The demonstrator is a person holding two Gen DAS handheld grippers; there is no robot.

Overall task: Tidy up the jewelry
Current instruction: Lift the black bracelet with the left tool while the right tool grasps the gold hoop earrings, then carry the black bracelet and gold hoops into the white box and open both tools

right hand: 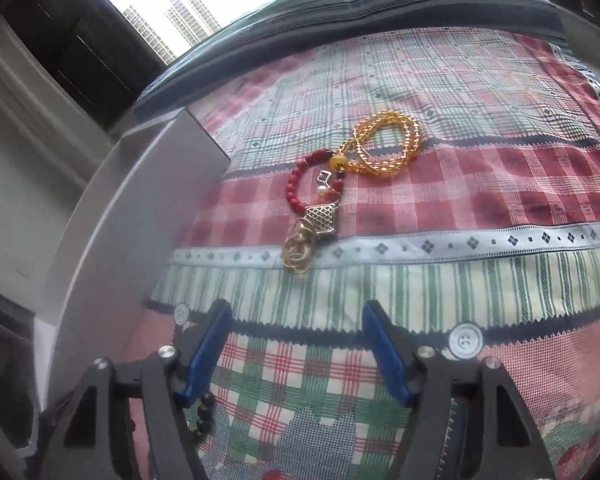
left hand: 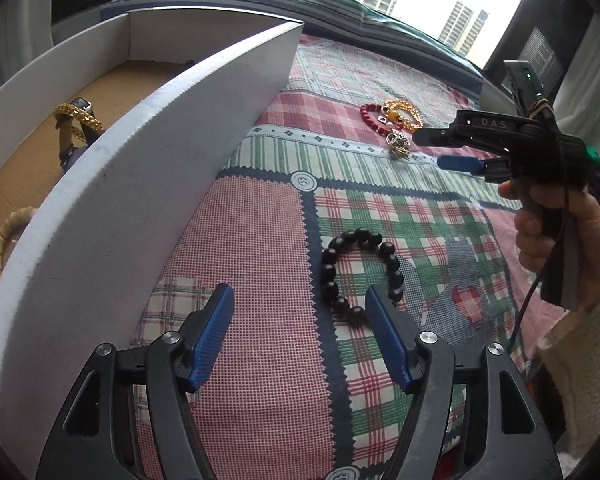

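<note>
Left wrist view: left gripper (left hand: 300, 304) gapes empty by black bead bracelet (left hand: 360, 274); right gripper (right hand: 296, 320), spread empty, should straddle gold pendant (right hand: 300, 250) squarely

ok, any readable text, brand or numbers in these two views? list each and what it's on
"DAS": pale raised letters on the black body of the right hand-held gripper, seen in the left wrist view.
No other text: the white-walled cardboard box, the patchwork plaid cloth, the black round-bead bracelet and the red-and-amber bead jewellery pile show none.
The printed white button motifs on the cloth carry marks, not legible letters.
</note>
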